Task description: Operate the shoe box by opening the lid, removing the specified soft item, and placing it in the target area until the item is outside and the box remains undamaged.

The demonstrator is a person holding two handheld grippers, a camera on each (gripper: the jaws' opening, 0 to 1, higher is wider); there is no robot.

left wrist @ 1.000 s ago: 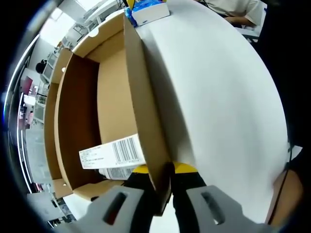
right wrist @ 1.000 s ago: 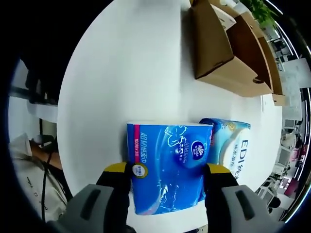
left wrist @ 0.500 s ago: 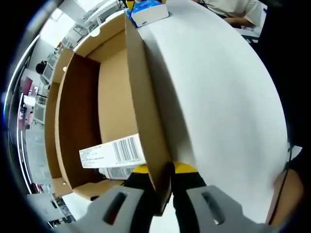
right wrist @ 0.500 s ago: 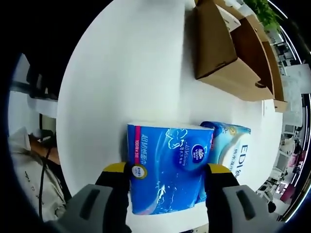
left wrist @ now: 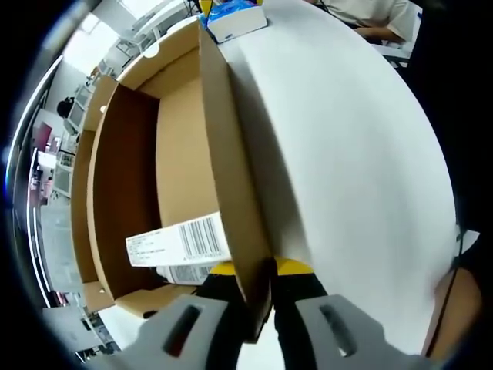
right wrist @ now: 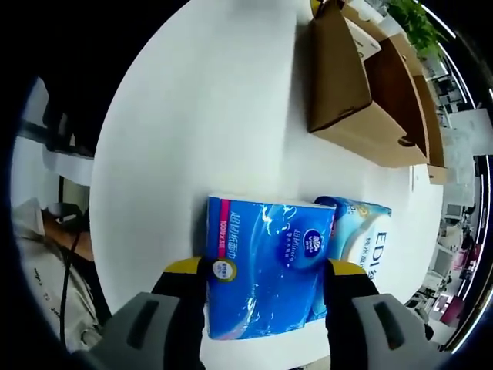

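A white table (left wrist: pixel 362 154) is spreading across both views, carrying everything else. On it an open cardboard shoe box (left wrist: pixel 131 185) is lying with its brown inside facing the left gripper view and a white barcode label (left wrist: pixel 179 243) sitting low on its inner wall; in the right gripper view the same box (right wrist: pixel 362 85) is standing well apart from the packs, near the far edge of the table. The left gripper (left wrist: pixel 258 297) is pinching the box's side wall, its jaws standing narrow with the cardboard edge running between them. The right gripper (right wrist: pixel 266 297) is holding a blue tissue pack (right wrist: pixel 266 266), the jaws wide apart and pressing against the pack's two sides; this soft pack is lying outside the box on the table. A second, paler blue pack (right wrist: pixel 362 235) is lying just beside it, touching or nearly touching. At the far end of the box in the left gripper view, a small blue-and-white pack (left wrist: pixel 235 17) is showing on the table.
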